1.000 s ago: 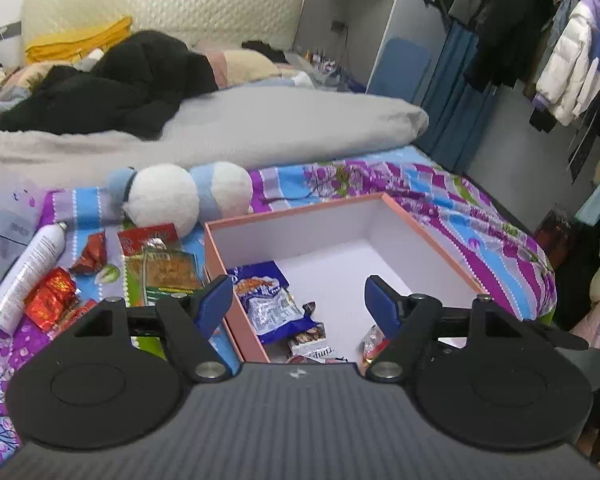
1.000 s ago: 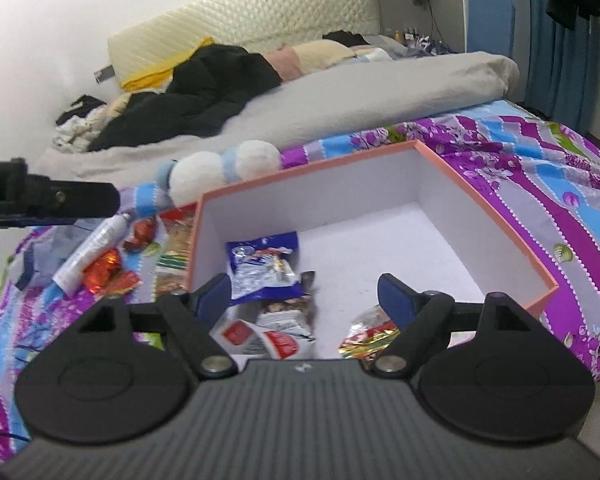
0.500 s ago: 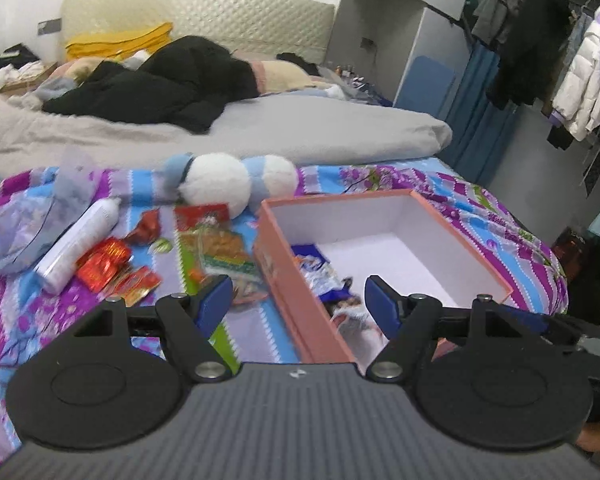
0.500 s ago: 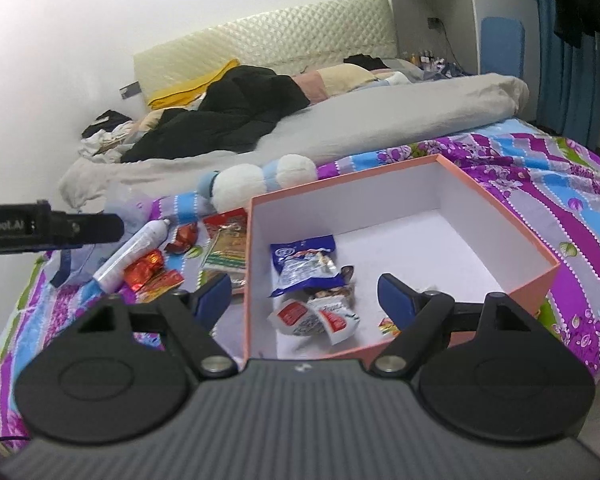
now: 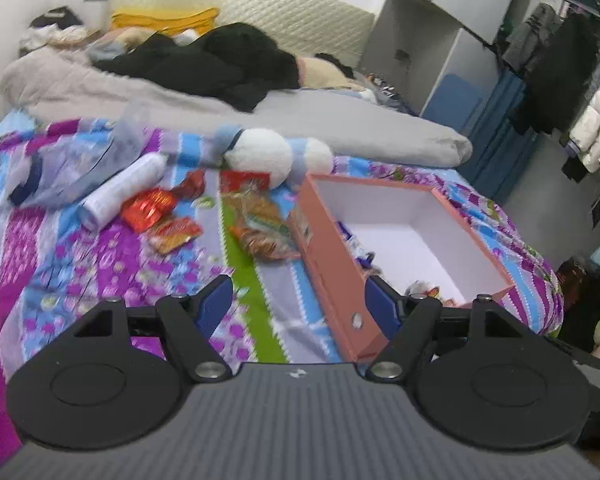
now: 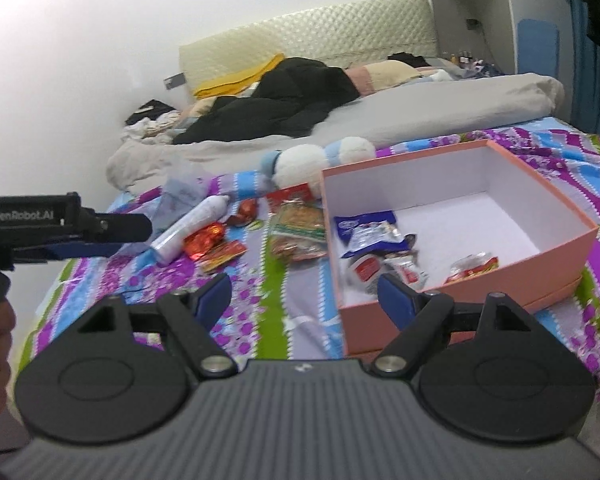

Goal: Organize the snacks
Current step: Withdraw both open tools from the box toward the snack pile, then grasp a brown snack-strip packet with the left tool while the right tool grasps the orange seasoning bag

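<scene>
**Box partly filled, a cluster of snacks left on the bedspread**

Starting at your left, your left gripper [image 5: 296, 304] has its blue jaws spread wide with nothing between them; it hangs over the purple, blue and green floral bedspread [image 5: 100, 264], just short of the loose items. Furthest left among those lies a crumpled clear plastic bag [image 5: 72, 168], then a white cylindrical spray bottle [image 5: 122, 190] on its side; neither looks like a snack, so you can probably leave them. Beside the bottle sit the pieces you have yet to move: a shiny red foil packet [image 5: 148, 208], a small dark red wrapped candy [image 5: 192, 184], an orange-red flat sachet [image 5: 176, 234], and a larger clear packet of brown snacks with a red and green label [image 5: 260, 220] lying just beside the box wall. A white and pale blue plush toy [image 5: 268, 156] rests behind them.

Further right stands the salmon-pink cardboard box with a white lining [image 6: 556, 248]. Inside it you already have a blue and white snack bag [image 6: 366, 232], red and white small sachets [image 6: 380, 270] and a clear packet with red print [image 6: 472, 266], all crowded at the near end; the far half is bare.

Your right gripper [image 6: 302, 296] is equally wide apart and holding nothing, poised before the box's near left corner.

By my reckoning you are about halfway: four packets remain outside.
</scene>
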A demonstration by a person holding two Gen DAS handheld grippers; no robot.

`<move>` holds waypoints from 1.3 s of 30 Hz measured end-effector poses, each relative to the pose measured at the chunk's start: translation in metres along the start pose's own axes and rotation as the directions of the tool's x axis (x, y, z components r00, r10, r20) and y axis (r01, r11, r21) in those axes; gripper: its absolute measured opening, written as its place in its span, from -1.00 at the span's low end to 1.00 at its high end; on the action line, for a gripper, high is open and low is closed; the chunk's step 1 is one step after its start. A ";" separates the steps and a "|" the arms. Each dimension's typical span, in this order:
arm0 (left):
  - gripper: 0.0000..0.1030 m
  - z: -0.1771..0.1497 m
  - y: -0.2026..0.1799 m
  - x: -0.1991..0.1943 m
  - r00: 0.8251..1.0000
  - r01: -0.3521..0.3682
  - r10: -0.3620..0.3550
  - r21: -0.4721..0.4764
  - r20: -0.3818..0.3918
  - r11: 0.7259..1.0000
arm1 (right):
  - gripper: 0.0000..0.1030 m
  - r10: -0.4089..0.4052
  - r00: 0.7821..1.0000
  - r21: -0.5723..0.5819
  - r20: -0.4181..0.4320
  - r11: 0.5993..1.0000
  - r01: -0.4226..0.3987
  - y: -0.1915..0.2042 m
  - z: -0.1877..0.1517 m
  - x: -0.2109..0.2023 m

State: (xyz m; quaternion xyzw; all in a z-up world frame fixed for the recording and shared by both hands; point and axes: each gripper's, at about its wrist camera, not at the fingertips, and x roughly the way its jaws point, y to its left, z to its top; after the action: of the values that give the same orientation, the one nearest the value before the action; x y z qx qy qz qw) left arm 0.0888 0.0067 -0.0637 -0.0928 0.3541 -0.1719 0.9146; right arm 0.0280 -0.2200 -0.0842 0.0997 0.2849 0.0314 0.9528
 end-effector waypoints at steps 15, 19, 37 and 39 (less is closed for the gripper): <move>0.50 -0.036 0.071 0.032 0.996 -0.063 0.050 -0.200 -0.072 0.978 | 0.55 -0.008 1.000 -0.190 0.003 0.982 0.009 0.043 -0.027 0.016; 0.49 -0.027 0.093 0.063 0.996 -0.057 0.036 -0.261 -0.085 0.964 | 0.35 0.022 0.999 -0.213 -0.048 0.977 -0.032 0.051 -0.025 0.040; 0.29 0.036 0.201 0.251 0.977 -0.077 -0.022 -0.451 -0.210 0.889 | 0.13 -0.123 0.980 -0.461 -0.153 0.887 0.039 0.092 0.003 0.227; 0.29 0.040 0.206 0.268 0.970 -0.102 -0.009 -0.443 -0.242 0.891 | 0.13 -0.144 0.976 -0.470 -0.164 0.881 0.051 0.093 0.006 0.245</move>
State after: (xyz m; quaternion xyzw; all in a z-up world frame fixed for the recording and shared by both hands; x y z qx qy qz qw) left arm 0.3521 0.0972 -0.2596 -0.2732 0.4932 -0.0727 0.8227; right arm 0.2357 -0.1013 -0.1918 -0.1486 0.3654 0.0598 0.9170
